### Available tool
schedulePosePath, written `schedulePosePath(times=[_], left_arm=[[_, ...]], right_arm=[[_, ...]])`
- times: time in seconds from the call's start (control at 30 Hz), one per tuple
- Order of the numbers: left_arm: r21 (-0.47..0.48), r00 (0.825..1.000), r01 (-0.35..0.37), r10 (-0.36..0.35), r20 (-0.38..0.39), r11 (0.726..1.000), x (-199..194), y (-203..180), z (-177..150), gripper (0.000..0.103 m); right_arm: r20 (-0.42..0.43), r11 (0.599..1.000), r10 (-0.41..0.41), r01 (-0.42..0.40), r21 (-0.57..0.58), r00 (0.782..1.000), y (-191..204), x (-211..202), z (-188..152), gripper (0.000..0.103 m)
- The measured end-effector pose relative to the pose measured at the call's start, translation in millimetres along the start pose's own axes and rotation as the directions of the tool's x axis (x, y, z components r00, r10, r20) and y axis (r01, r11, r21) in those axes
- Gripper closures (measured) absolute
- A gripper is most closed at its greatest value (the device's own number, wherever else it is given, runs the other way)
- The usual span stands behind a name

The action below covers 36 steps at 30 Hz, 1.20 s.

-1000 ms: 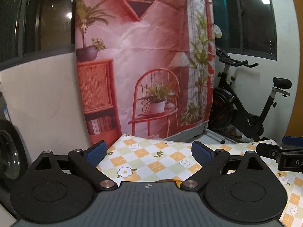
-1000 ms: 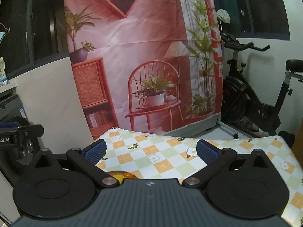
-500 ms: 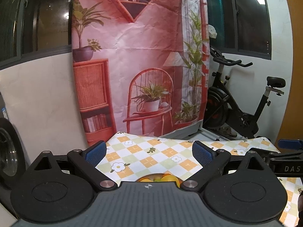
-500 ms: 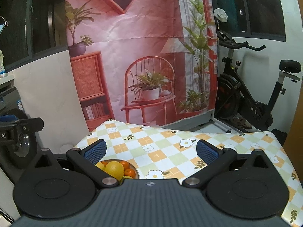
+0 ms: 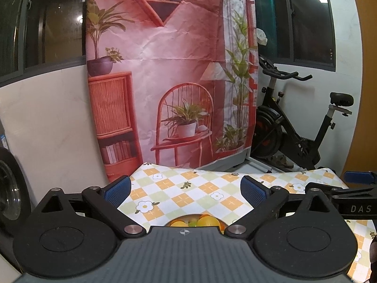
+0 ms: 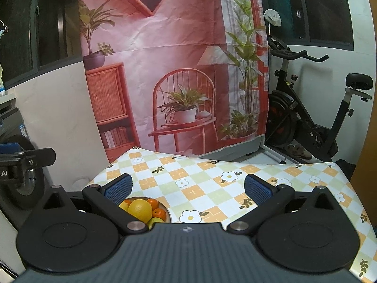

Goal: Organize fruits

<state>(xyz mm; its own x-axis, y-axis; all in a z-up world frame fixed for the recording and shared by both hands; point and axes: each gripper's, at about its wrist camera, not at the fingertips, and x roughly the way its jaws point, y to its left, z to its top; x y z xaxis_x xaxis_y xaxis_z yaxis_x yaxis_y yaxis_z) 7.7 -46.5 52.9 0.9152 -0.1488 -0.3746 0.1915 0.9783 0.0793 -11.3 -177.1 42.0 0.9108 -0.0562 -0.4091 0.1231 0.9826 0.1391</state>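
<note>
Fruit bowl [image 6: 165,208] now nearer, jaws apart

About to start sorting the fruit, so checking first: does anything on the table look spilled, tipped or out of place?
Nothing stands out. The fruit sits piled inside its bowl, none loose on the checkered tablecloth, which lies flat. Both the left hand-held gripper and the right hand-held gripper are open and empty.

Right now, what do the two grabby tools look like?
The left gripper and the right gripper match: black linked arms with silver pivot pins, round black discs, a ribbed grey base, and textured blue finger pads.
</note>
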Motion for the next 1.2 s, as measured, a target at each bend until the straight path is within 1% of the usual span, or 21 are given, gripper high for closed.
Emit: schedulePosePath(times=[1.2], left_arm=[[0.008,1.000,0.016,-0.016,-0.011,1.000,0.0,-5.1,-4.0,0.000]], right_arm=[[-0.001,1.000,0.000,0.000,-0.003,1.000,1.1,0.0,-0.8,0.000]])
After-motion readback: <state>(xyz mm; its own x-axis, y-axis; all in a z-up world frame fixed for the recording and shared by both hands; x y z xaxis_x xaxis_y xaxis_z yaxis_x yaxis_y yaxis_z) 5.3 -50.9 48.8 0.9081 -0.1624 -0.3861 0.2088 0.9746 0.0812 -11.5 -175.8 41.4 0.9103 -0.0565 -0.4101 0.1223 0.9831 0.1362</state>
